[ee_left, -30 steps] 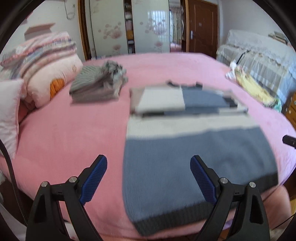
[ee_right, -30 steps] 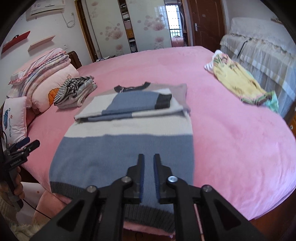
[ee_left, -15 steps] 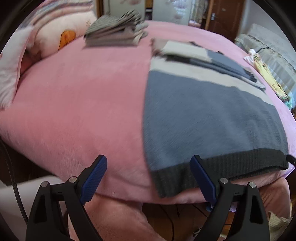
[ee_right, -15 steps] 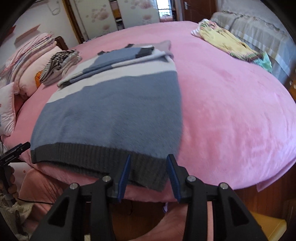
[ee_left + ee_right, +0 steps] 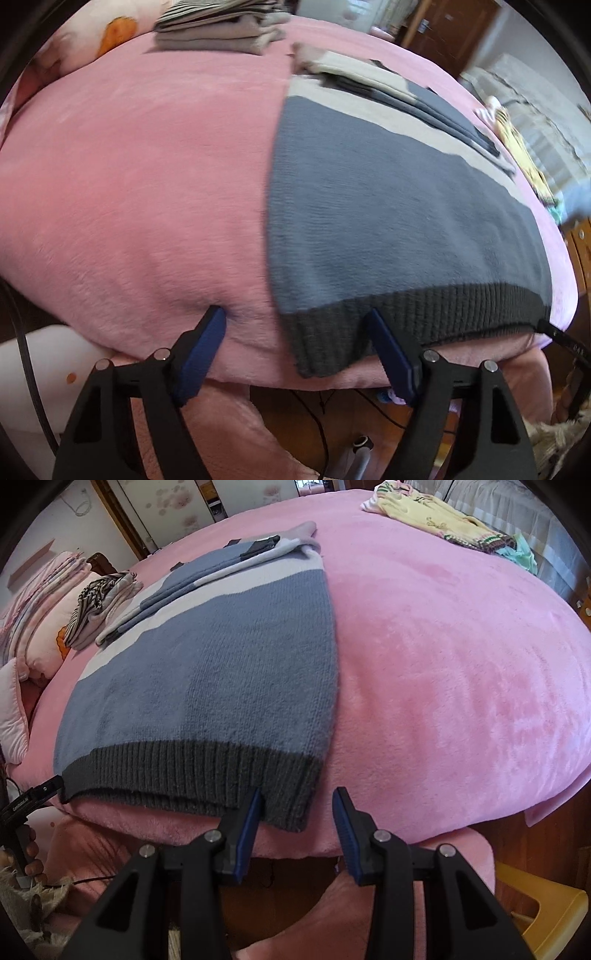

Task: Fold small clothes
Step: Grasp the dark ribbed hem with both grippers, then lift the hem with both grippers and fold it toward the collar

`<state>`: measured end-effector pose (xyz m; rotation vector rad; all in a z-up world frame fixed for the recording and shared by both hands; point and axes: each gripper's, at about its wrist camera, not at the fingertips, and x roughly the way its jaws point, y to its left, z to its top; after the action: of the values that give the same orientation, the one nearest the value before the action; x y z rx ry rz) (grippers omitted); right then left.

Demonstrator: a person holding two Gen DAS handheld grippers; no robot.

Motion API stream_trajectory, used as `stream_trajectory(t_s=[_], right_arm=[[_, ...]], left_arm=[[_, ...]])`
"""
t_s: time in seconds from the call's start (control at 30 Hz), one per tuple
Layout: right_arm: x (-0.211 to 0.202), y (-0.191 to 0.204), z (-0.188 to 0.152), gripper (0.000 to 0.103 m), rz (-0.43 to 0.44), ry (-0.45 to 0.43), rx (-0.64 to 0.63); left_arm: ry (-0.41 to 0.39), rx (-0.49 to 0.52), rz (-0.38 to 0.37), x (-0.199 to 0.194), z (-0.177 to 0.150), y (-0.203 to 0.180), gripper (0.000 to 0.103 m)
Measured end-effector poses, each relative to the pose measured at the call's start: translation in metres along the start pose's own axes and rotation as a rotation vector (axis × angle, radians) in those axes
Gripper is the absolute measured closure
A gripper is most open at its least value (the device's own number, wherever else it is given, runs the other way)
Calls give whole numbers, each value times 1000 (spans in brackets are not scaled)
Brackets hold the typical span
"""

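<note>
Change: both grippers dropping from above the bed to the near hem over the last second; right jaws, nearly shut then, now spreading.
Left gripper [image 5: 295, 332]: standing wide open, gripping nothing; straddling the hem's left corner, right pad pressing on the ribbing, left pad touching bare blanket.
Right gripper [image 5: 297, 806]: standing moderately open, gripping nothing; left pad touching the ribbing, right pad hovering just clear of the hem's right corner.
Sweater [image 5: 207, 672]: lying flat straight ahead of both grippers, blue-grey body, cream band beyond, sleeves already folded across the far chest.
Ribbed hem [image 5: 192, 771]: draping over the mattress edge directly before the fingertips, dark grey, both layers showing at the lip.
Pink blanket [image 5: 443, 646]: spreading under and to both sides of the grippers.
Step in hand: apparently pinching the two hem corners for the bottom-to-top fold.
Doing it well: sliding each pad pair deeper over the ribbing before closing; catching both knit layers, not the plush blanket beneath; closing both sides at matching depth; lifting level and carrying forward toward the folded sleeves, keeping the side edges aligned.
Risk: snagging blanket pile with the left outer pad; grabbing only the top layer and leaving the back panel sagging.
Folded striped pile [image 5: 99, 605]: resting far ahead and to the left, near the pillows.
Yellow knit garment [image 5: 439, 520]: waiting far ahead and to the right.
</note>
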<state>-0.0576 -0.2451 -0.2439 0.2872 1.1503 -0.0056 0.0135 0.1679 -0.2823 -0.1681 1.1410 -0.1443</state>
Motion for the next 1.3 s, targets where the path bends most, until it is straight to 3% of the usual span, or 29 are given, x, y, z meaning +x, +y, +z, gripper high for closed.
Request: stream_trajectory(t_s=[0.2, 0.3, 0.43, 0.63, 0.83, 0.9, 0.93, 0.97, 1.03, 1.3], right_arm=[[7, 7, -1, 63, 26, 19, -28], [7, 4, 0, 65, 47, 15, -15], [6, 3, 2, 68, 67, 13, -3], [5, 0, 5, 68, 85, 16, 7], [9, -8, 9, 68, 123, 31, 61], [9, -8, 9, 69, 128, 32, 63], [9, -8, 10, 76, 131, 29, 62], [8, -8, 10, 82, 135, 22, 56], [5, -8, 10, 90, 146, 13, 51], [-28, 2, 21, 93, 182, -82, -1]], left_arm=[[17, -5, -54, 11, 5, -6, 26], [13, 7, -98, 7, 4, -10, 46], [6, 16, -113, 7, 7, -15, 55], [23, -52, -168, 13, 7, 0, 52], [19, -12, -141, 18, 8, -10, 51], [18, 6, -127, 16, 8, -11, 62], [17, 10, -124, 14, 9, -12, 78], [23, 7, -133, 12, 9, -10, 85], [22, -16, -152, 7, 11, -8, 89], [-14, -19, -196, -18, 26, -16, 92]])
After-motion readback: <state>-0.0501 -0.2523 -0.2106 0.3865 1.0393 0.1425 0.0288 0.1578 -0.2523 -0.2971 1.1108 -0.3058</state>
